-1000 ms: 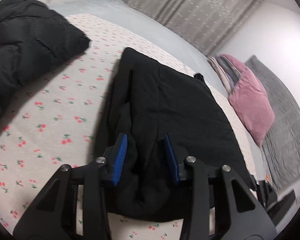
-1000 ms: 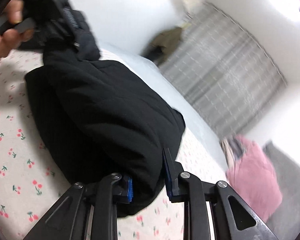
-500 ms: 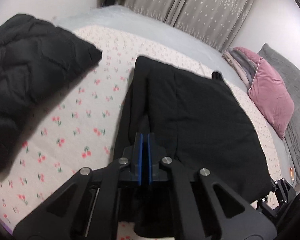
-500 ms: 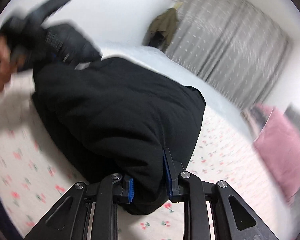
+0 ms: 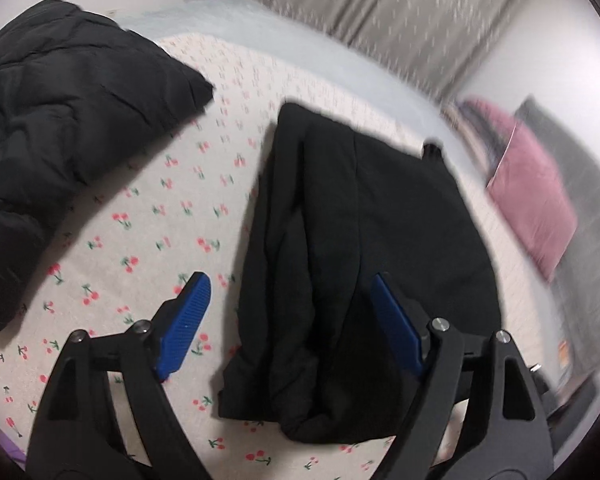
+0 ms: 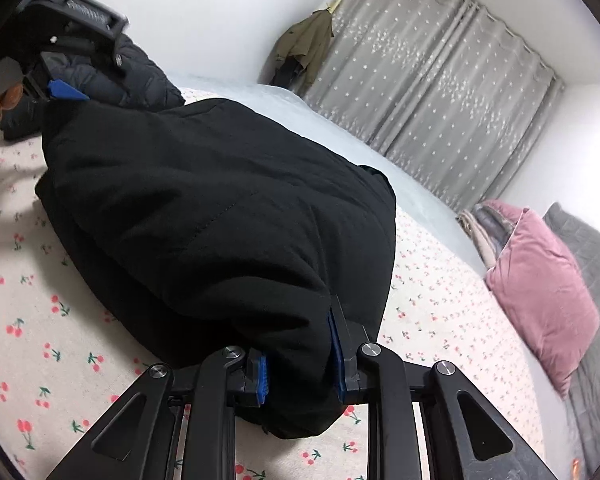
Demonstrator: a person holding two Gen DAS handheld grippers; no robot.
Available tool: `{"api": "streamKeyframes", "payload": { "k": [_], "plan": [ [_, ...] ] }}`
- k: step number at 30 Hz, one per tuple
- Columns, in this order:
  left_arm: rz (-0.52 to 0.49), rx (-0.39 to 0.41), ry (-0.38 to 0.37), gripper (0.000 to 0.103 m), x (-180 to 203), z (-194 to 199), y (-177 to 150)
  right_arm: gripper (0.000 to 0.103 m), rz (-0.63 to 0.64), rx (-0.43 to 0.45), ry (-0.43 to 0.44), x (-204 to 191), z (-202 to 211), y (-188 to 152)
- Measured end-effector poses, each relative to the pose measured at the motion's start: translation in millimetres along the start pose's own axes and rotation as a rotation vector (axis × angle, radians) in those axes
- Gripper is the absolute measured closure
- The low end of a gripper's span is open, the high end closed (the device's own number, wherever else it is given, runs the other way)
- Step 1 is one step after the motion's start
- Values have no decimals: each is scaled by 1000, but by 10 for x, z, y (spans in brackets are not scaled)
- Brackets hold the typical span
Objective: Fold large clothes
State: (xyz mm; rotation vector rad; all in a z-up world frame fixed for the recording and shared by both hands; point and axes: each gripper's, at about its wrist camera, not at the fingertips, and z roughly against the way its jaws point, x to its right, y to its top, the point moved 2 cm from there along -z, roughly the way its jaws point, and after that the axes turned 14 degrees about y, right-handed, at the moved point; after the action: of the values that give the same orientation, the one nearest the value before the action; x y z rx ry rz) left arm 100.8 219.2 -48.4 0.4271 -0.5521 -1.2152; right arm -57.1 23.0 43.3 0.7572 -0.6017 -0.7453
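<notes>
Now the left gripper (image 5: 288, 320) hangs with jaws spread wide over the black coat (image 5: 364, 240) lying on the bed (image 5: 140, 216); the right gripper (image 6: 300, 364) apparently pinches its near edge.

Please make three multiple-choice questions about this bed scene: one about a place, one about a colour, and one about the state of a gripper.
1. Where does the black padded coat being folded lie?
A. On the cherry-print bedsheet
B. On the floor
C. On a chair

2. What colour is the velvet cushion near the grey quilted blanket?
A. Green
B. Pink
C. Yellow

3. What is the state of the left gripper?
A. Shut on the coat
B. Shut on nothing
C. Open

Answers: 1 A, cherry-print fabric shows all around the coat. 2 B, it is clearly pink in both views. 3 C, its blue pads stand wide apart, while the right gripper pinches the coat's edge.
</notes>
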Motion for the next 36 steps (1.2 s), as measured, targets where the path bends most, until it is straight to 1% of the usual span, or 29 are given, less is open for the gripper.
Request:
{"api": "streamKeyframes", "payload": {
  "k": [2, 3, 4, 5, 6, 7, 8, 9, 10, 11, 12, 14, 16, 18, 20, 22, 23, 24, 25, 26, 27, 28, 29, 30, 31, 33, 34, 35, 36],
  "plan": [
    [-13, -15, -9, 28, 94, -94, -21, 79, -24, 1, 23, 33, 24, -14],
    [-15, -21, -29, 47, 136, -122, -17, 79, -44, 2, 45, 71, 34, -16],
    [-13, -23, -53, 63, 172, -135, -6, 79, -74, 9, 70, 129, 54, -16],
    [-10, -4, -36, 66, 201, -115, 10, 79, -106, 22, 93, 194, 71, -17],
    [-29, 25, -15, 77, 246, -77, 28, 79, -140, 40, 112, 231, 92, -23],
    [-64, 63, 14, 80, 316, -27, 51, 79, -200, 89, 145, 292, 149, -33],
    [-92, 104, 30, 82, 378, 27, 72, 80, -242, 135, 173, 332, 192, -43],
    [-128, 157, 48, 83, 446, 100, 98, 80, -265, 162, 178, 346, 213, -44],
    [-144, 187, 58, 84, 465, 149, 120, 80, -276, 178, 176, 347, 219, -43],
    [-141, 200, 55, 84, 456, 165, 143, 80, -282, 183, 179, 341, 212, -42],
    [-119, 201, 33, 84, 393, 178, 173, 80, -280, 182, 183, 327, 201, -49],
    [-105, 160, 25, 84, 291, 68, 182, 80, -217, 150, 164, 232, 163, -49],
    [-149, 109, 79, 82, 298, -107, 72, 80, -126, 102, 122, 82, 110, -63],
    [-207, 128, 123, 81, 344, -131, 17, 80, -8, 57, 47, -111, 34, -116],
    [-192, 117, 111, 79, 317, -118, 25, 79, 44, 46, 3, -196, -5, -166],
    [-156, 95, 75, 78, 254, -122, 33, 79, 39, 45, 8, -188, 3, -167],
    [-147, 89, 65, 77, 235, -121, 34, 75, 31, 44, 22, -168, 17, -158],
    [-143, 86, 62, 76, 233, -114, 32, 73, 32, 39, 46, -144, 34, -147],
    [-138, 84, 59, 75, 225, -110, 24, 65, 49, 32, 65, -125, 63, -135],
    [-139, 85, 64, 74, 223, -100, 11, 49, 81, 18, 105, -116, 123, -120],
    [-143, 88, 66, 73, 227, -88, 8, 39, 105, 0, 144, -97, 197, -110],
    [-145, 89, 67, 72, 219, -72, -3, 27, 108, -7, 188, -53, 274, -105],
    [-144, 88, 62, 71, 210, -61, -7, 26, 90, 10, 237, 22, 396, -99],
    [-142, 85, 56, 71, 204, -53, -18, 26, 68, 28, 266, 85, 482, -85],
    [-137, 81, 50, 71, 191, -64, -13, 26, 16, 60, 327, 200, 646, -57],
    [-127, 73, 43, 71, 180, -74, -1, 26, -108, 150, 443, 462, 899, 25],
    [-126, 70, 43, 71, 186, -77, 2, 27, -162, 182, 464, 570, 955, 65],
    [-128, 70, 48, 71, 197, -77, 1, 31, -246, 215, 492, 730, 980, 130],
    [-129, 71, 53, 71, 202, -76, 1, 41, -293, 222, 526, 811, 951, 170]
  ]
}}
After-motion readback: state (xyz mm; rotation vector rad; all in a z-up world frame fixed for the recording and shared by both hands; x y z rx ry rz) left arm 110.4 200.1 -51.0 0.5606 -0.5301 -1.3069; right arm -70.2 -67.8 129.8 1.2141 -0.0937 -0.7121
